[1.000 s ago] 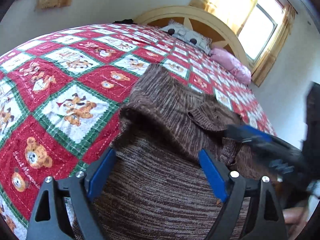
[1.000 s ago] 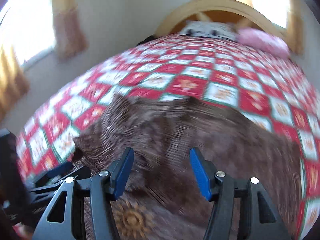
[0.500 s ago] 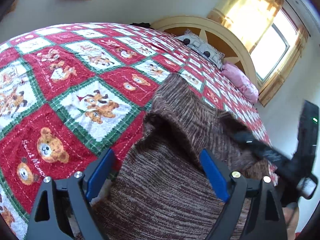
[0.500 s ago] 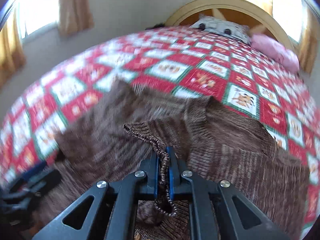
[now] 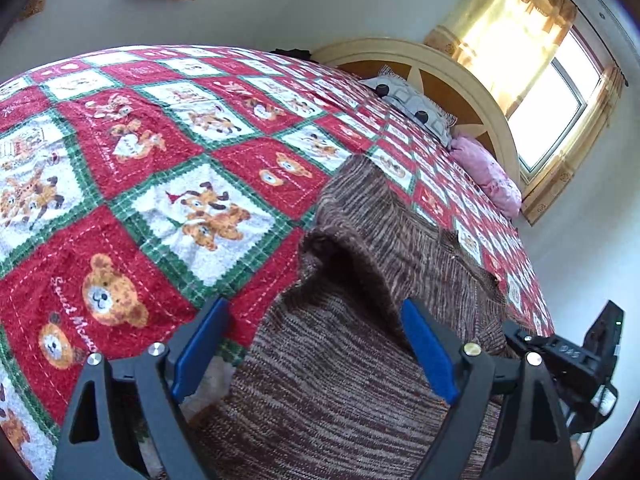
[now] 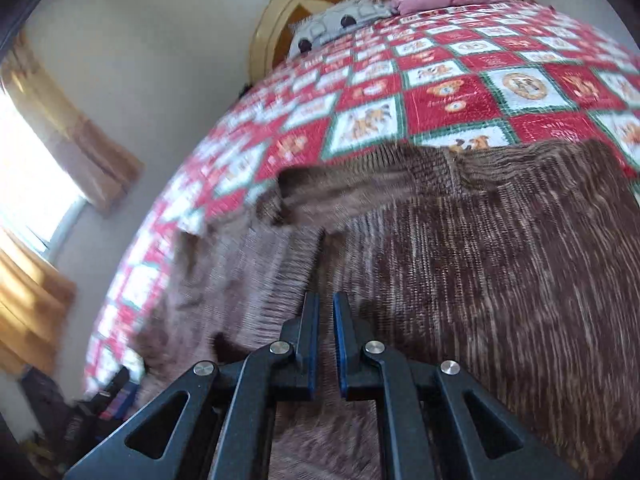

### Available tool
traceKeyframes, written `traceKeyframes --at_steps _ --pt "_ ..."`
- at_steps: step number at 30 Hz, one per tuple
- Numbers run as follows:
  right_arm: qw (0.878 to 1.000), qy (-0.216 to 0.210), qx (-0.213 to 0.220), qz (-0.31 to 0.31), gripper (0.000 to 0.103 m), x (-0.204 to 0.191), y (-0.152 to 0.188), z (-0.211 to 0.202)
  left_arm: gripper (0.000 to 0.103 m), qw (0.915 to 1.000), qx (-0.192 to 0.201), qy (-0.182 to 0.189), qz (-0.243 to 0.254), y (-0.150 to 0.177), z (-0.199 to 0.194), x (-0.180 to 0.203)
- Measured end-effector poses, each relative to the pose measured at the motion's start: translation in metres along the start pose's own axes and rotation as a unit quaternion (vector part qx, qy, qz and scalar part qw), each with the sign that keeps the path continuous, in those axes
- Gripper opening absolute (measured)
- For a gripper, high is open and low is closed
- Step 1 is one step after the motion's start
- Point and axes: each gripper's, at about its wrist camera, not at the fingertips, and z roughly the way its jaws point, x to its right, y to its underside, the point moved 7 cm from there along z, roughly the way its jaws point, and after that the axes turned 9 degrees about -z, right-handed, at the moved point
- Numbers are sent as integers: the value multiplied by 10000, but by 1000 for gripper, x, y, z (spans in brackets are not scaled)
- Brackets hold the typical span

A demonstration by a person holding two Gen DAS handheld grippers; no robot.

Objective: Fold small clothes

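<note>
While the brown knit sweater (image 5: 352, 392) sprawls rumpled across the bear-patterned quilt (image 5: 132, 208), the left gripper (image 5: 316, 356) hovers wide open over it, holding nothing; the right gripper (image 6: 326, 320) is pinched shut — whether on knit is unclear; soft, floppy, stretchy — best taken by a hem or cuff.

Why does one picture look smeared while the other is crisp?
Right wrist view: motion blur streaks the brown sweater and quilt, though the fingers stay sharp. Left wrist view: sharp throughout; its window is blown out white. Both bend straight lines, fisheye-style.
</note>
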Motion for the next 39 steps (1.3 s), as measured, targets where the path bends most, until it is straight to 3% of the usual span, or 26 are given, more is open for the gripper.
traceKeyframes --at_steps 4,5,6,8,9,11,13,15,17,22,25,30,35,39 --pt "9995 -304 -120 -7 11 -20 4 -11 91 10000 0 -10 7 0 0 0" --pt "9992 -368 -156 -72 22 -28 6 -13 91 10000 -1 -11 10 0 1 0" --pt "9989 -401 -166 -178 43 -35 9 -15 91 10000 -1 -8 8 -1 1 0" --pt "9986 -415 -99 -316 71 -46 13 -19 91 10000 2 -10 4 0 1 1" --pt "9984 -442 -60 -357 72 -49 15 -19 91 10000 0 -9 5 0 1 1" --pt "9976 -375 -92 -569 72 -59 20 -16 91 10000 -4 -10 16 0 2 1" --pt "9949 -23 -204 -984 67 -66 28 -9 92 10000 -3 -12 19 0 2 2" --pt "9901 295 -384 -1315 33 -70 36 0 92 10000 -2 -9 16 0 2 3" --pt "9869 503 -644 -1392 14 -66 45 10 92 10000 1 -10 13 0 2 2" --pt "9872 651 -418 -1397 9 -60 49 -8 92 10000 5 -23 21 1 3 3" --pt "9901 634 -533 -1135 8 -46 60 -5 92 10000 7 -25 16 1 3 2" --pt "9962 231 -560 -633 9 -34 61 -9 92 10000 12 -18 5 0 3 2" --pt "9920 682 -625 -860 8 -35 76 -31 92 10000 17 -15 2 0 4 3" --pt "9943 678 -402 -712 9 -34 74 -51 92 10000 20 -48 26 0 4 4"
